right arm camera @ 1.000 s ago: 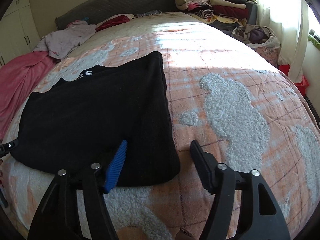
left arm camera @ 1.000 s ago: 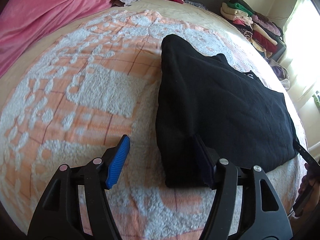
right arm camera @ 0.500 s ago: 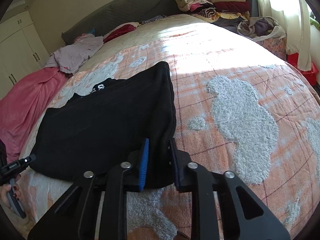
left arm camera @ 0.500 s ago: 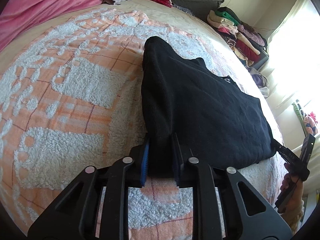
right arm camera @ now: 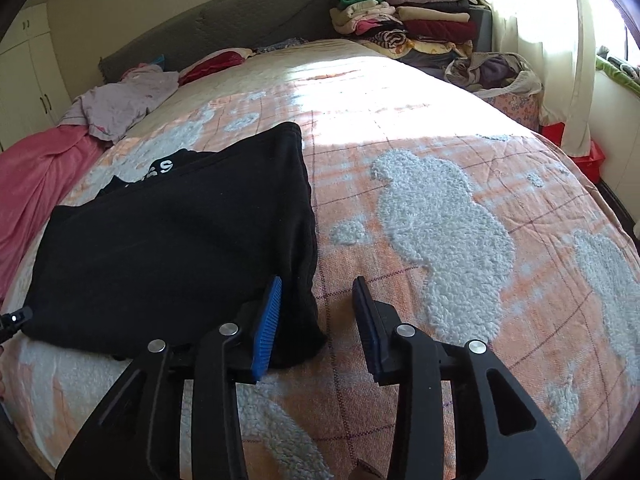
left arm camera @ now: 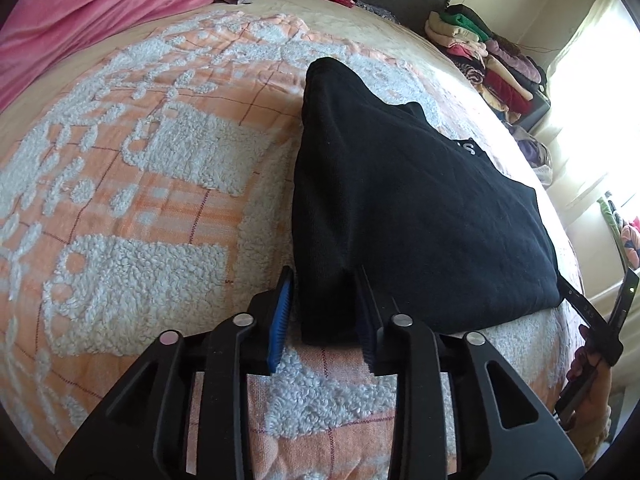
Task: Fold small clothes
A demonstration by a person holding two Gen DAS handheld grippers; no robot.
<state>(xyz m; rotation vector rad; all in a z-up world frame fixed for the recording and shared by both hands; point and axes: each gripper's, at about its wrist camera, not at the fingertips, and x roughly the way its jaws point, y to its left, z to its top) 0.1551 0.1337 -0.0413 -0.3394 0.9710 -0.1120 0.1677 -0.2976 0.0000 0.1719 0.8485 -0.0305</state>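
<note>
Left gripper (left arm camera: 324, 312): jaws part open, just been opening after a full pinch half a second ago; near-left corner of the black garment (left arm camera: 408, 216) sits between the pads, no longer squeezed. Blue pad (left arm camera: 280, 320) stands just clear of the cloth; the dark pad lies against its folded edge.

Right gripper (right arm camera: 320, 320): jaws likewise part open, just been opening from a pinch; near-right corner of the garment (right arm camera: 168, 248) lies by the blue pad (right arm camera: 266, 326), well apart from the dark pad, not gripped.

Garment: folded, flat on the bed (right arm camera: 440, 208), along its near edge, white lettering showing at the far side. Same place as a second ago.

Bedcover: orange with white tufted pattern.

Pink blanket (left arm camera: 100, 8): far-left corner of bed.

Stacked clothes (right arm camera: 404, 20): beyond far-right corner.

Hand (left arm camera: 592, 376): lower right of left view, holding the other gripper.
</note>
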